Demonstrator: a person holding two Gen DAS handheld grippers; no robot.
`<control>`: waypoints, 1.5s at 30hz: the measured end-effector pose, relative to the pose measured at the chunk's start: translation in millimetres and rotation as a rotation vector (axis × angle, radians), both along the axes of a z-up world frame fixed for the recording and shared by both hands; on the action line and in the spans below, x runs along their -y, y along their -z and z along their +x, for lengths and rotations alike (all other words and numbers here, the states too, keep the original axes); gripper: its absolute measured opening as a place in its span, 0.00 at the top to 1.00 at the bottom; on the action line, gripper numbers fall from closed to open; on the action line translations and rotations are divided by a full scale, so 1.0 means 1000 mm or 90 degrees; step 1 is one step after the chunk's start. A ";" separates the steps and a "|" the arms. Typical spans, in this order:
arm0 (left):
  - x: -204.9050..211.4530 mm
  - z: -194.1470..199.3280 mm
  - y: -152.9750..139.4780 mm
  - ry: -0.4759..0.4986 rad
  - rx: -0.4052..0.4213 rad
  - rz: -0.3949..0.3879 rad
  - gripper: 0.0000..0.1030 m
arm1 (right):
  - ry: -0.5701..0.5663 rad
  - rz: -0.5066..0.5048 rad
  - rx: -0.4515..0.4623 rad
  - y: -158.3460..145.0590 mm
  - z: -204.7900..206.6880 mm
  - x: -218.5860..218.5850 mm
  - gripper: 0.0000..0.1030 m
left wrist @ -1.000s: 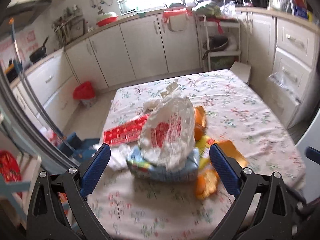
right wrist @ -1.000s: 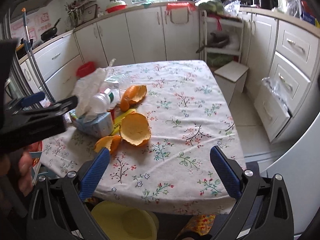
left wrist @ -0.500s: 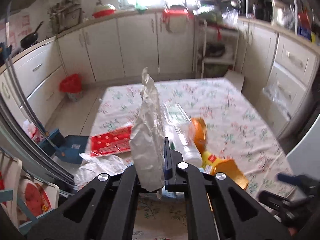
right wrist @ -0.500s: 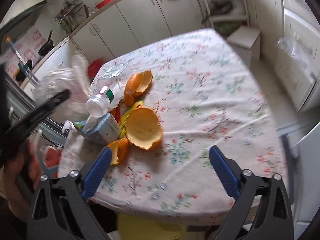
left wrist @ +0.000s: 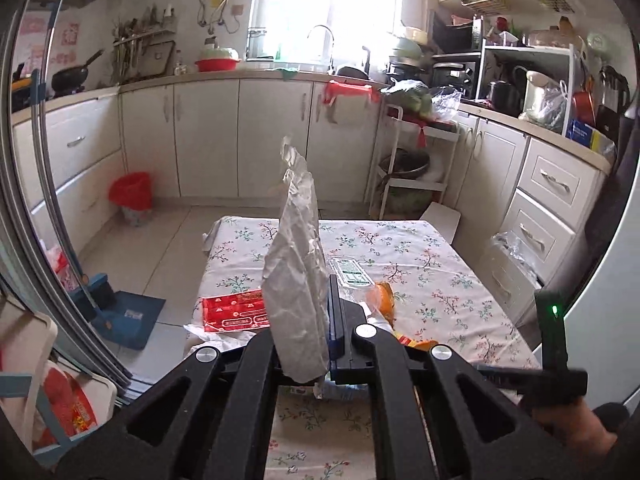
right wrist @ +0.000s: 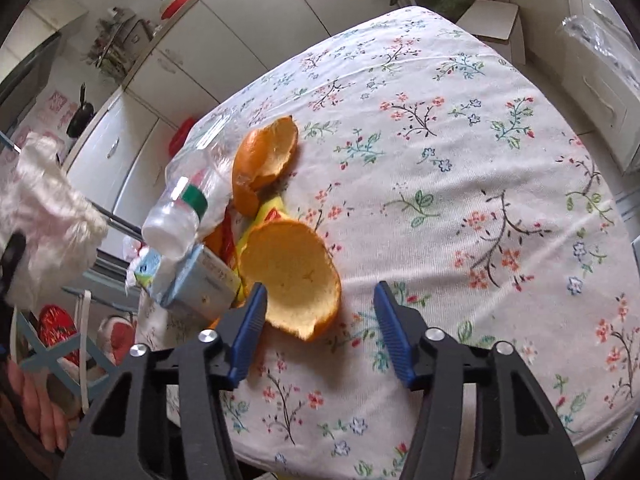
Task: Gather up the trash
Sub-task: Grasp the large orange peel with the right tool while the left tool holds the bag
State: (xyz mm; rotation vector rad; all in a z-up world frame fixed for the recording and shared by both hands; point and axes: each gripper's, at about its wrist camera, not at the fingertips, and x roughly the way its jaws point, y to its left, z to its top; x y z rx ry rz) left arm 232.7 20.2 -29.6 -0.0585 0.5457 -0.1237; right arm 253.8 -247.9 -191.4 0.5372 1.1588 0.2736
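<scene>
Left gripper (left wrist: 329, 322) is clamped tight on the white plastic bag (left wrist: 297, 280), holding it up off the table (right wrist: 460, 152), I'd guess as the trash sack. Right gripper (right wrist: 320, 326) is half open, jaws just been closing around the big orange peel (right wrist: 290, 274) lying by the bottle (right wrist: 188, 206), not pinching yet.

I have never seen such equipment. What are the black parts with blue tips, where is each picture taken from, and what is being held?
No robot: a person holds hand-held tongs in each hand, each with a camera looking along its fingers. In the left camera's view, the left tongs are shut on a crumpled white plastic bag, lifted above the table. In the right camera's view, the right tongs have just been closing, around a large orange peel without pressing it yet. Nearby lie a plastic bottle, a tissue pack and another peel.
</scene>
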 end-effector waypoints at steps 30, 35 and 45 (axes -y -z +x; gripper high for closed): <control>-0.006 -0.074 -0.016 -0.003 0.059 0.003 0.97 | 0.012 0.123 0.074 -0.036 -0.035 0.022 0.93; -0.004 -0.114 -0.023 0.008 0.080 -0.011 0.97 | -0.002 0.117 0.096 -0.044 -0.058 0.022 0.93; -0.007 -0.180 -0.001 0.051 0.003 -0.089 0.97 | -0.050 0.077 0.098 -0.041 -0.119 0.014 0.93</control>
